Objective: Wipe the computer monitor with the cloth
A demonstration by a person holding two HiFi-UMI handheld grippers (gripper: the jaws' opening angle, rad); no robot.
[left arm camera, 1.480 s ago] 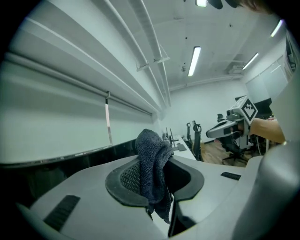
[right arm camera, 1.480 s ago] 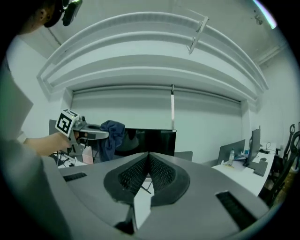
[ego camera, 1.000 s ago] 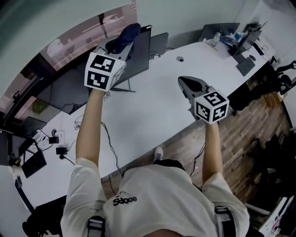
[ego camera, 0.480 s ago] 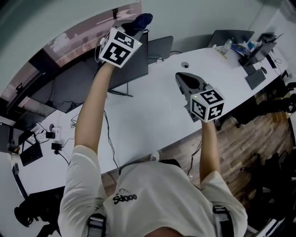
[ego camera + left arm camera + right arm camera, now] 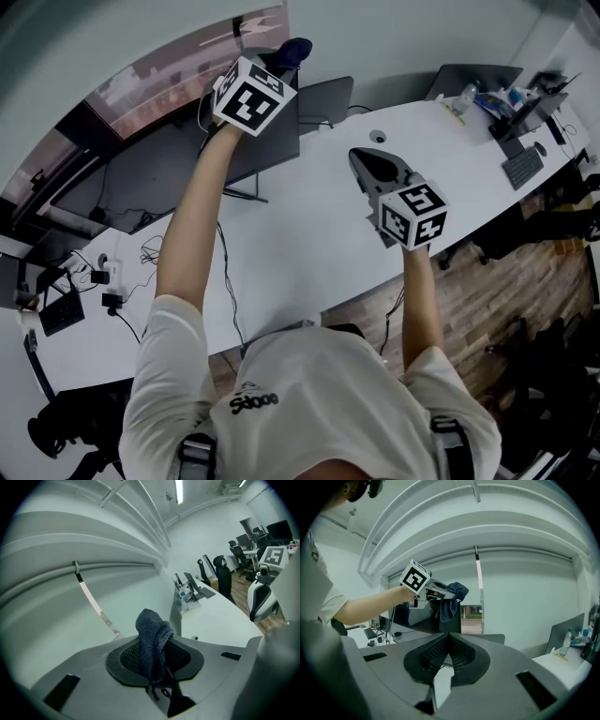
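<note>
Cloth (image 5: 294,47), dark blue and knitted, pinched in the left gripper (image 5: 274,64) by the black flat monitor (image 5: 277,131) top, upper middle.
Press it flat and rub slowly; the right gripper (image 5: 448,641), jaws together, holds nothing.

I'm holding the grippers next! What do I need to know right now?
Left gripper: shut on the dark cloth, raised at the monitor's top edge.
Right gripper: shut, empty, hovering above the white desk.
Done: cloth is gripped and at the monitor.
Left: wipe down across the screen; how much is already wiped can't be told.
</note>
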